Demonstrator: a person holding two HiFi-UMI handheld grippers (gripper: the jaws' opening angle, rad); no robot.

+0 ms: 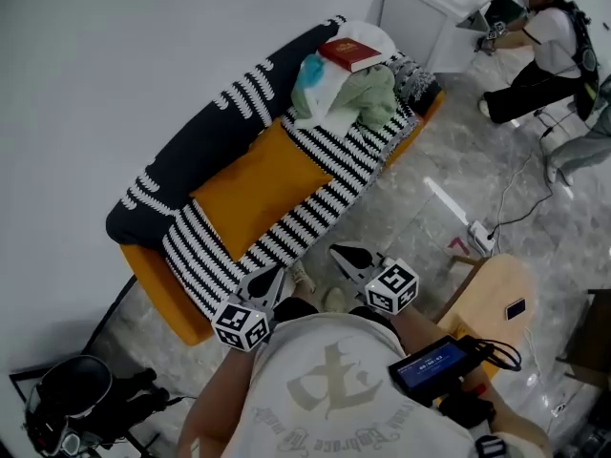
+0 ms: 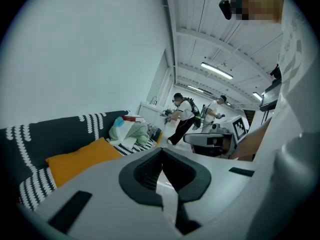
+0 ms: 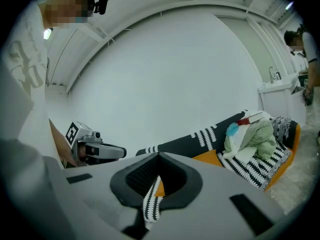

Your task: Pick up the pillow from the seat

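My left gripper (image 1: 273, 275) and right gripper (image 1: 344, 255) are both clamped shut, empty. Flat orange pillow (image 1: 256, 191) lies on the striped sofa (image 1: 320, 206) seat, leaning on the dark backrest (image 1: 205, 141); crumpled clothes (image 1: 361, 95) plus red book (image 1: 349, 53) heaped further along.

Pillow (image 2: 80, 160) — lower edge behind left hand-held gripper (image 2: 161, 154); sofa (image 2: 30, 139) likewise.

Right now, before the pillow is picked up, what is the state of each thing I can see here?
Orange rectangular fabric pillow: lying on the striped sofa seat, untouched.
Pile of green and white clothes: crumpled at one end of the seat.
Red rectangular book: closed, resting on that pile.
Left tool: shut, empty.
Right tool: shut, empty.
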